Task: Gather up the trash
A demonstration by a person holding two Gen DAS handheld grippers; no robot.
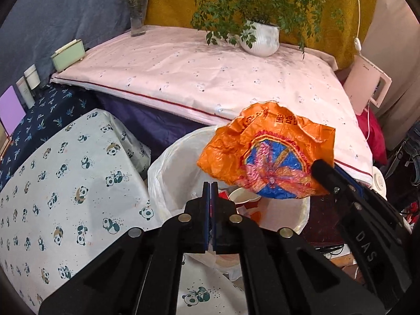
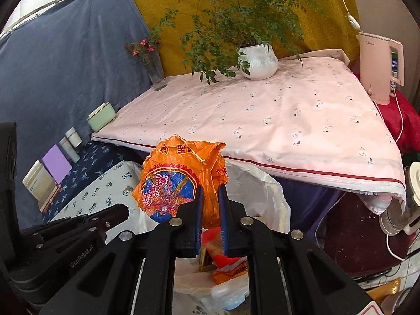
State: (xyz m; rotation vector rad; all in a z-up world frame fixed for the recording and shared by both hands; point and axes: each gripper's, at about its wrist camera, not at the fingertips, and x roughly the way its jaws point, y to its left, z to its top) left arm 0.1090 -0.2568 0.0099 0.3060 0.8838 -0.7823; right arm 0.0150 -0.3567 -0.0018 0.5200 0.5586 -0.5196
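A crumpled orange plastic bag with a blue and red print hangs between the fingers of my right gripper, which is shut on it. The bag also shows in the left wrist view, held by the right gripper above a white bin lined with a white plastic bag. Wrappers and a paper cup lie inside the bin. My left gripper is shut and empty, over the bin's near rim. The bin liner shows in the right wrist view.
A pink-clothed table stands behind the bin with a potted plant, a flower vase and a green box. A panda-print surface is at the left. A pink kettle stands at the right.
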